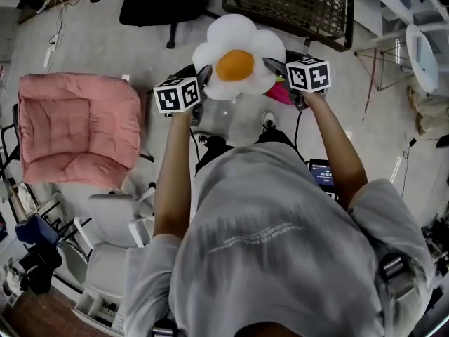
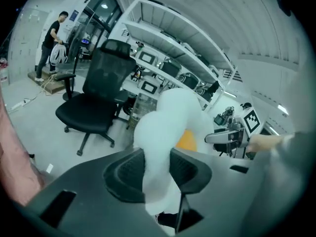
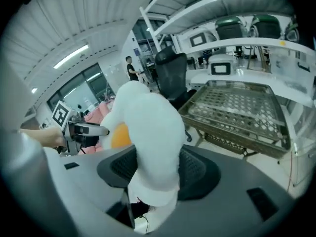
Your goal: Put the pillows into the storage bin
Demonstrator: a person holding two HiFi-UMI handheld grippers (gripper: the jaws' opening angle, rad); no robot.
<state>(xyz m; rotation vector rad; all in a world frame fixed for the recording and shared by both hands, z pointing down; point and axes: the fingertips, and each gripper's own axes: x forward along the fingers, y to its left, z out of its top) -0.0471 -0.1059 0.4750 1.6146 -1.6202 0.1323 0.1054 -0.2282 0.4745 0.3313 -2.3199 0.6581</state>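
left gripper (image 1: pixel 204 80): your left forearm (image 1: pixel 172 177) is stretched straight ahead with the jaws angled in toward the middle. In the left gripper view the jaws (image 2: pixel 158 169) are partly closed and both pads press into a white lobe of the pillow (image 2: pixel 168 127), so it has a firm pinch.

right gripper (image 1: pixel 275 67): it mirrors the left, with your right forearm (image 1: pixel 338 146) out front and the jaws turned inward. Its jaws (image 3: pixel 155 171) stand wider and are clamped on a thicker fold of the pillow (image 3: pixel 148 122).

The pillow (image 1: pixel 235 58), white lobes with an orange centre, hangs in the air between the two grippers, clear of the floor. The wire bin (image 1: pixel 295 5) sits just beyond it. In the right gripper view the bin (image 3: pixel 237 107) is to the right of the pillow and apart from it, so the pillow isn't in.

A pink cushion (image 1: pixel 77 128) lies on a seat well to your left. A black chair (image 2: pixel 98 98) stands ahead-left.
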